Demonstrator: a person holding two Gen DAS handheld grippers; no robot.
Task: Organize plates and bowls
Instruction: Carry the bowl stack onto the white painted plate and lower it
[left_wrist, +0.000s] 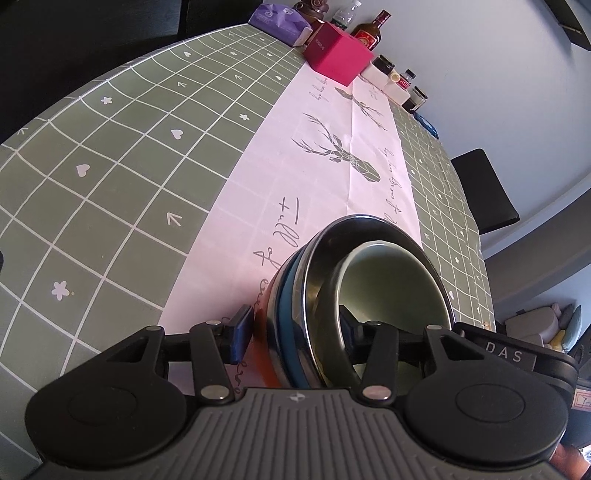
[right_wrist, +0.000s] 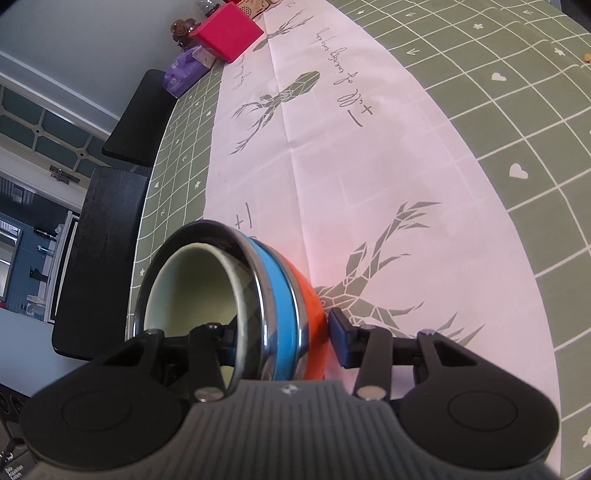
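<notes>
Now, your whole problem is that nested stack (left_wrist: 332, 295): a pale green bowl (left_wrist: 384, 280) sits loose inside a steel-rimmed bowl (left_wrist: 317, 266), with a blue band (right_wrist: 279, 302) and an orange shell (right_wrist: 314, 314) beneath, all low over the white deer-print runner (left_wrist: 314, 166) on the green checked desk (left_wrist: 110, 155). Nothing pins that green bowl; it only rests inside. Tilt the stack while you carry it and I judge it slides against the steel wall, chips, or tips out.

Your left gripper (left_wrist: 293, 338) straddles the stack's wall, one pad outside by the orange side, the other inside the rim; the jaws stand about half-way, narrowed onto the wall. I can't see firm contact on the outer pad. Your right gripper (right_wrist: 286, 339) straddles the opposite wall the same way, inner finger down in the bowl, outer pad just beside the orange shell with a sliver of gap showing.

Slick curved metal under flat pads may slip, so uneven squeeze or uneven lift between your two hands would twist the stack. The pink box (left_wrist: 338, 55) and bottles (left_wrist: 373, 31) stand well apart at the far end.
</notes>
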